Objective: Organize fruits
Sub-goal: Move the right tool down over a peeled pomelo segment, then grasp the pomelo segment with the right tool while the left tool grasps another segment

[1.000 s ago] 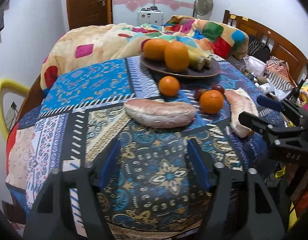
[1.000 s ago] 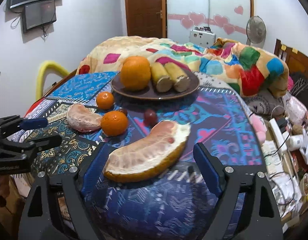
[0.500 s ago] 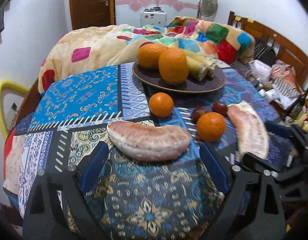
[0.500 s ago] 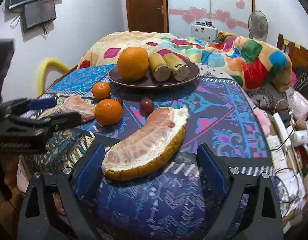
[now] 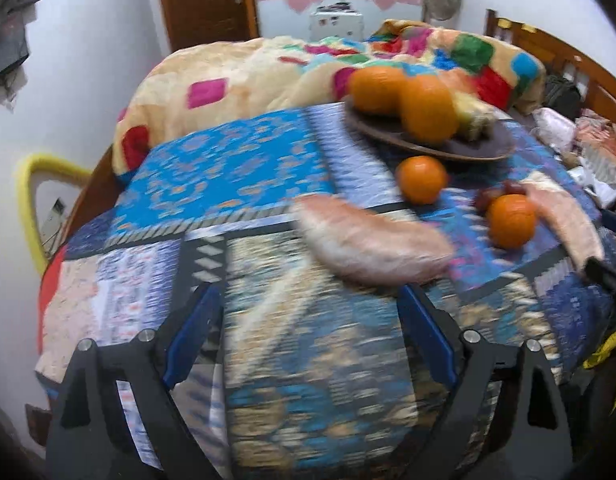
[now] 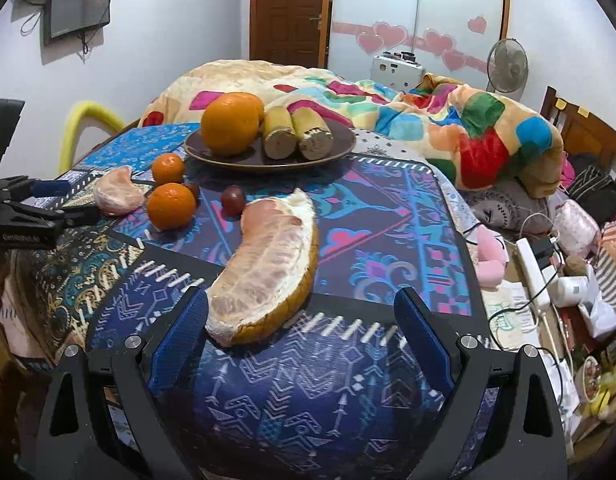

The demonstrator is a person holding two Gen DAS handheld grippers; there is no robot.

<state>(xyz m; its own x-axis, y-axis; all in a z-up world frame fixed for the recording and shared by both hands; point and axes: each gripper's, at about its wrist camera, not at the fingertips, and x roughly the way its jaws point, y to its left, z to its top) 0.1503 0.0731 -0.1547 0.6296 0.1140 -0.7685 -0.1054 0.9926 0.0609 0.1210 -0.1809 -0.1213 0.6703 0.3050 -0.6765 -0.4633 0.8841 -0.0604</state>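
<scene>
At lower centre of the right wrist frame, a soft, fragile pomelo wedge (image 6: 264, 268) is seen lying on the tabletop (image 6: 387, 220) between the released right tool's (image 6: 302, 338) fingers, best gripped gently across its rind-backed middle; the left tool (image 5: 308, 344) is likewise released.

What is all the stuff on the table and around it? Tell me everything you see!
plate: 1, dark brown, far side of table
big oranges: 2, orange, on plate
banana pieces: 2, yellow, on plate
small oranges: 2, orange, on cloth before plate
dark round fruits: 2, dark red, beside small oranges
pomelo wedges: 2, pink; one near right gripper, one near left
tablecloth: 1, blue patterned, over table
blanket: 1, multicoloured, behind table
fan: 1, white, back right
left gripper: jaws open, empty
right gripper: jaws open, around wedge's near end
</scene>
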